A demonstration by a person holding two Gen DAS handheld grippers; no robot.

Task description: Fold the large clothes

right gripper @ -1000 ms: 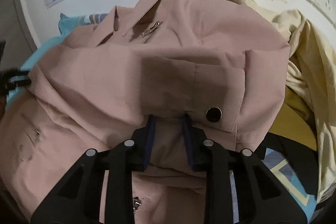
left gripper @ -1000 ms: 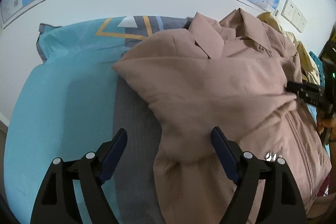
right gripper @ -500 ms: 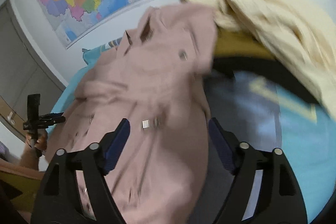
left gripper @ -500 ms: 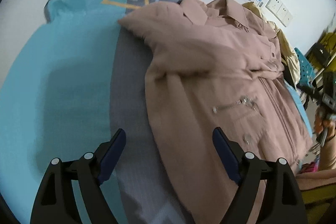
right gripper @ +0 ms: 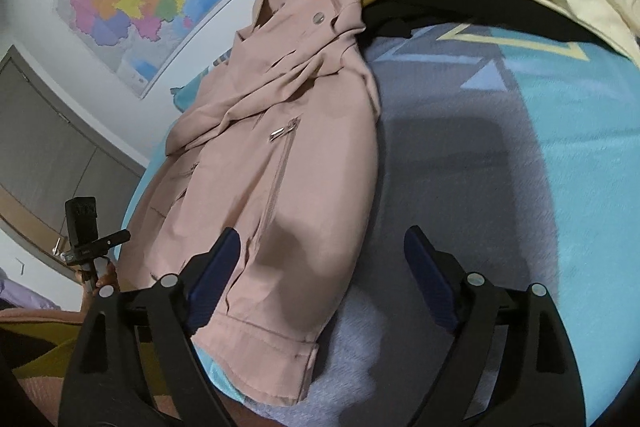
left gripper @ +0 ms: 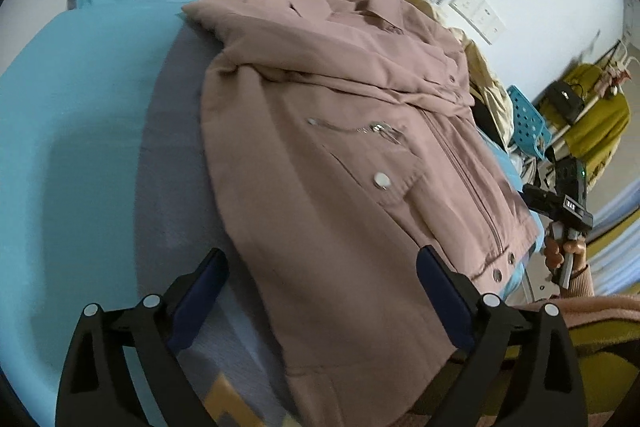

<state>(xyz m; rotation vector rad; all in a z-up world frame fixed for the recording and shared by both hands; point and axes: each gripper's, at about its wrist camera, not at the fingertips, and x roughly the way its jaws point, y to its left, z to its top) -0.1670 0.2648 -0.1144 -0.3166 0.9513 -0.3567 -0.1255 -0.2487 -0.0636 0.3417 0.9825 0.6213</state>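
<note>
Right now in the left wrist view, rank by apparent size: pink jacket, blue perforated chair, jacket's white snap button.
1. pink jacket, fills most of the frame
2. blue perforated chair, only partly visible behind the jacket and farther from the camera, so its true size is unsure
3. white snap button

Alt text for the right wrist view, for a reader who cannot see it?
A dusty-pink zip jacket lies front-up on a teal-and-grey bedspread, sleeves folded across its chest. The open right tool hovers over its hem, holding nothing.
</note>
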